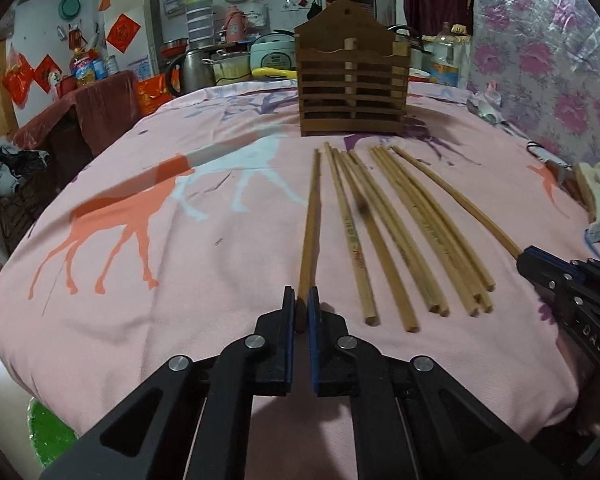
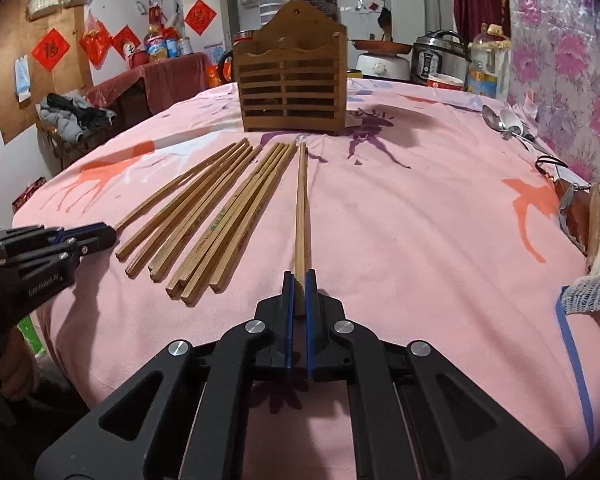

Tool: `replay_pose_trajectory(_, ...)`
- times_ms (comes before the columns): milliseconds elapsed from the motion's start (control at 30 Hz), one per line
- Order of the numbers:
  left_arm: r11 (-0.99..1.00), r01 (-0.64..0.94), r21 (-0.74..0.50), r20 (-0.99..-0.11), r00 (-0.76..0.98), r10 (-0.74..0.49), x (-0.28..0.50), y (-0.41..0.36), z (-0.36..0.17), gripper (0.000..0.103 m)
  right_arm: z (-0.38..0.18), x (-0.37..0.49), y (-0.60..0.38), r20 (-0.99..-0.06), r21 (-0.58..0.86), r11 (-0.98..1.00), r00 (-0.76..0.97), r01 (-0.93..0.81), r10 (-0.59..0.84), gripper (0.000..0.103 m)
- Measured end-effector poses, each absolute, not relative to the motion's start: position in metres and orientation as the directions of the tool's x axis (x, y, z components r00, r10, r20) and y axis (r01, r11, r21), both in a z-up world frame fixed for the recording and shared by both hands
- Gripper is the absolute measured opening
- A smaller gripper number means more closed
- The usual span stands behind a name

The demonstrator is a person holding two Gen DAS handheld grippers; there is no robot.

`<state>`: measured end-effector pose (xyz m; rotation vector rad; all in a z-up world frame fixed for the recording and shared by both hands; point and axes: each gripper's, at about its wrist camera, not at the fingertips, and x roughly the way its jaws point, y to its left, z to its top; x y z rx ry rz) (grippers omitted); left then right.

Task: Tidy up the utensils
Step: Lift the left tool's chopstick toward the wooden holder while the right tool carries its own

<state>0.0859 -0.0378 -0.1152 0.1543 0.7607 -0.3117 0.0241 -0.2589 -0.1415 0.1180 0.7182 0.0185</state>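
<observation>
Several wooden chopsticks [image 1: 396, 224] lie side by side on the pink cloth, pointing toward a slatted wooden utensil holder [image 1: 352, 88] that stands upright at the far side. My left gripper [image 1: 302, 300] is shut on the near end of the leftmost chopstick [image 1: 312, 220]. My right gripper [image 2: 299, 278] is shut on the near end of the rightmost chopstick [image 2: 301, 208], apart from the pile [image 2: 216, 216]. The holder [image 2: 292, 92] looks empty. Each gripper shows in the other's view: the right gripper [image 1: 530, 264], the left gripper [image 2: 100, 236].
Metal spoons [image 2: 508, 122] lie at the table's far right near the floral wall. A wooden brush and a blue-trimmed cloth [image 2: 596, 240] sit at the right edge. Pots, cookers and bottles [image 2: 440, 58] crowd the far edge behind the holder.
</observation>
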Motion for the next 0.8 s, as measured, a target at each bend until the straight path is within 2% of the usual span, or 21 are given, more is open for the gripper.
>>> replay_pose_trajectory(500, 0.928, 0.366, -0.067, -0.623, 0.711, -0.326, 0.103, -0.033, -0.018, 0.005, -0.048, 0.024, -0.278, -0.474, 0.133, 0.991, 0.879, 0.017, 0.049, 0.006)
replay_pose_trajectory(800, 0.917, 0.385, -0.103, -0.582, 0.724, -0.369, 0.138, -0.038, 0.041, 0.005, 0.0, 0.055, -0.29, -0.413, 0.157, 0.988, 0.908, -0.001, 0.067, 0.006)
